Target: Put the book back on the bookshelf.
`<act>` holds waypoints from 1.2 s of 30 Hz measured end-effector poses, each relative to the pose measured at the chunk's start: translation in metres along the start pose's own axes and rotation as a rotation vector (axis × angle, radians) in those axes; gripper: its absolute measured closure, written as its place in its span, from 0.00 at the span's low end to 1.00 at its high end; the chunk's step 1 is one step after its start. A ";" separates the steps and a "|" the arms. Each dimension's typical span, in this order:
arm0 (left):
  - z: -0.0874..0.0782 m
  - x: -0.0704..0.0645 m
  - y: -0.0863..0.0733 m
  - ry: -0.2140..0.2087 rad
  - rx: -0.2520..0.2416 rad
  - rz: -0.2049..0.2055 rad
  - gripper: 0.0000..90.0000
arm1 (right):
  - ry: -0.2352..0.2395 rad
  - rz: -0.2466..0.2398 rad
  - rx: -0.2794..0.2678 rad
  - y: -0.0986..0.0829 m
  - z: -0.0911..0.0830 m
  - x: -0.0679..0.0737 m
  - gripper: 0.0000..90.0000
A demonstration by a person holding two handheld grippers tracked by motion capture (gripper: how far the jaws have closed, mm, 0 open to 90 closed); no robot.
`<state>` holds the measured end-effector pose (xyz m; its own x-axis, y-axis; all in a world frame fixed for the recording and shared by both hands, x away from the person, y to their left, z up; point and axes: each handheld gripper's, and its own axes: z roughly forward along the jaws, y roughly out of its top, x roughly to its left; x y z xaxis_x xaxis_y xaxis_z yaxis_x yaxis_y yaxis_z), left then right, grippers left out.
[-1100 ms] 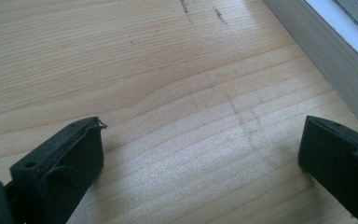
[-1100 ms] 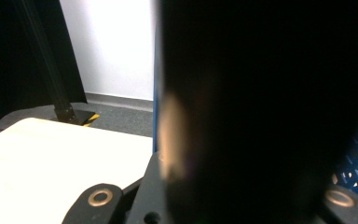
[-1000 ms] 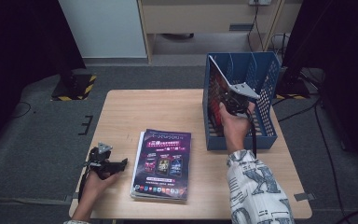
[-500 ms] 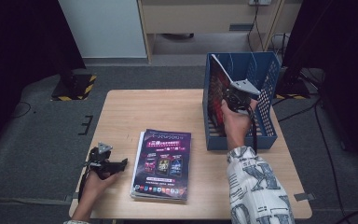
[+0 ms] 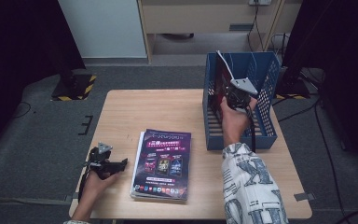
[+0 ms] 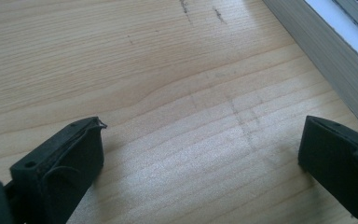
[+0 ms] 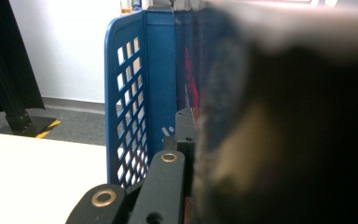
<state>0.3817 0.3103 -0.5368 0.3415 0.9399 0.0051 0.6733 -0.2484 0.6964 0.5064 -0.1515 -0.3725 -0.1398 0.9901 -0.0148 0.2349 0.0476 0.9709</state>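
Right gripper fingers clamp magazine in blue rack; cover text unreadable. Left gripper fingers wide, empty.

The right claw has carried the magazine deeper and more upright into the blue rack.

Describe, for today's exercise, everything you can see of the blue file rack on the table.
The blue file rack looks like moulded plastic, with lattice side walls of square holes, a slatted floor and a low front lip. It stands upright on the right part of the wooden table, open at the top. A magazine stands tilted in it against the left wall, its top corner above the rim. The right gripper is at that magazine inside the rack. In the right gripper view, the perforated wall rises close by.
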 end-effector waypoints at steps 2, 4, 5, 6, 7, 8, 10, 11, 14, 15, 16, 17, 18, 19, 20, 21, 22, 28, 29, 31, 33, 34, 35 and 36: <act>0.000 0.000 0.000 0.000 0.000 0.000 0.00 | 0.005 0.003 0.006 -0.003 0.001 0.002 0.96; 0.000 0.000 0.000 0.000 0.000 0.000 0.00 | 0.013 0.003 0.005 -0.006 0.001 0.005 0.96; 0.000 0.000 0.000 0.000 0.000 0.000 0.00 | 0.014 0.007 0.003 -0.007 0.001 0.006 0.96; 0.000 0.000 0.000 0.000 0.000 0.000 0.00 | 0.018 0.008 0.001 -0.008 0.001 0.008 0.96; 0.000 0.000 0.000 0.000 0.000 0.000 0.00 | 0.026 0.003 0.001 -0.008 0.001 0.012 0.96; 0.000 0.000 0.000 0.000 0.000 0.000 0.00 | 0.026 0.003 0.001 -0.008 0.001 0.012 0.96; 0.000 0.000 0.000 0.000 0.000 0.000 0.00 | 0.039 -0.007 0.000 -0.008 0.001 0.018 0.96; 0.000 0.000 0.000 0.000 0.000 0.000 0.00 | 0.039 -0.007 0.000 -0.008 0.001 0.018 0.96; 0.000 0.000 0.000 0.000 0.000 0.000 0.00 | 0.050 -0.008 -0.002 -0.009 0.002 0.023 0.95; 0.000 0.000 0.000 0.000 0.000 0.000 0.00 | 0.055 -0.013 -0.001 -0.009 0.002 0.026 0.94; 0.000 0.000 0.000 0.000 0.000 0.000 0.00 | 0.055 -0.013 -0.001 -0.009 0.002 0.026 0.94; 0.000 0.000 0.000 0.000 0.000 0.000 0.00 | 0.065 -0.010 0.000 -0.009 0.002 0.027 0.92; 0.000 0.000 0.000 0.000 0.000 0.000 0.00 | 0.065 -0.010 0.000 -0.009 0.002 0.027 0.92; 0.000 0.000 0.000 0.000 0.000 0.000 0.00 | 0.070 -0.011 0.001 -0.009 0.001 0.028 0.91; 0.000 0.000 0.000 0.000 0.000 0.000 0.00 | 0.074 -0.012 0.001 -0.009 0.001 0.028 0.89; 0.000 0.000 0.000 0.000 0.000 0.000 0.00 | 0.085 -0.005 0.000 -0.009 0.000 0.027 0.82; 0.000 0.000 0.000 0.000 0.000 0.000 0.00 | 0.085 -0.005 0.000 -0.009 0.000 0.027 0.82; 0.000 0.000 0.000 0.000 0.000 0.000 0.00 | 0.130 0.032 0.006 -0.008 -0.004 0.026 0.59; 0.000 0.000 0.000 0.000 0.000 0.000 0.00 | 0.145 0.029 0.007 -0.007 -0.006 0.026 0.56; 0.000 0.000 0.000 0.000 0.000 0.000 0.00 | 0.152 0.031 0.007 -0.007 -0.007 0.026 0.52; 0.000 0.000 0.000 0.000 0.000 0.000 0.00 | 0.155 0.030 0.008 -0.007 -0.007 0.027 0.50; 0.000 0.000 0.000 0.000 0.000 0.000 0.00 | 0.158 0.029 0.010 -0.007 -0.007 0.027 0.48; 0.000 0.000 0.000 0.000 0.000 0.000 0.00 | 0.164 0.023 0.015 -0.007 -0.008 0.027 0.45; 0.000 0.000 0.000 0.000 0.000 0.000 0.00 | 0.164 0.023 0.015 -0.007 -0.008 0.027 0.45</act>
<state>0.3817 0.3103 -0.5368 0.3414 0.9399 0.0052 0.6732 -0.2484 0.6965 0.4930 -0.1257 -0.3774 -0.2890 0.9561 0.0481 0.2543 0.0282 0.9667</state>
